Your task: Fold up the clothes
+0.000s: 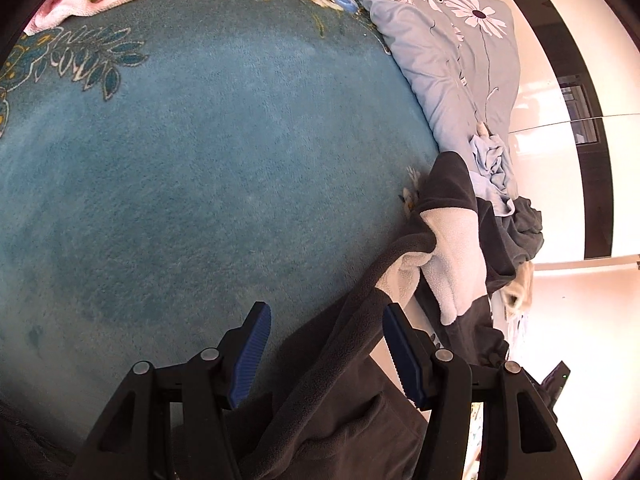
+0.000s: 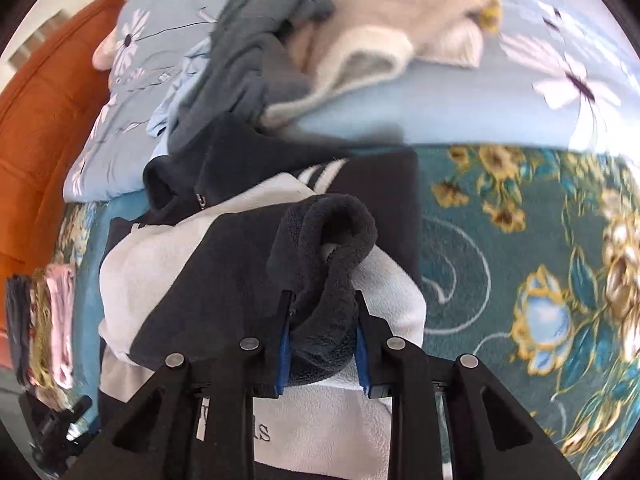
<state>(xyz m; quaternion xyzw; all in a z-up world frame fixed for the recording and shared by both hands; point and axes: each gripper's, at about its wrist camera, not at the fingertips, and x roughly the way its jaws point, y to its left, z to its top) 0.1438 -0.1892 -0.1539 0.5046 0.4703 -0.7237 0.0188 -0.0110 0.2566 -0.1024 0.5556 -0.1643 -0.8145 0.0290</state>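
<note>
The left gripper [image 1: 326, 350] hangs spread over the bed's teal blanket [image 1: 200, 168], its blue pads apart; a dark fold of the fleece jacket [image 1: 352, 360] runs between them, brushing the right pad but not pinched, probably so that this hand can take a second hold once the cloth is lifted. The right gripper [image 2: 322, 346] is pinching a bunched dark cuff or hem of the same dark-and-white jacket [image 2: 240, 264], likely to draw it out flat for folding. The jacket lies on the blanket at the bed's edge. Behind it a grey garment [image 2: 256, 40] and a cream sweater [image 2: 384, 40] wait on a pale blue flowered quilt [image 2: 520, 100]. An orange headboard [image 2: 44, 120] stands on the left; white glossy wardrobe doors [image 1: 560, 80] close off the room.
</note>
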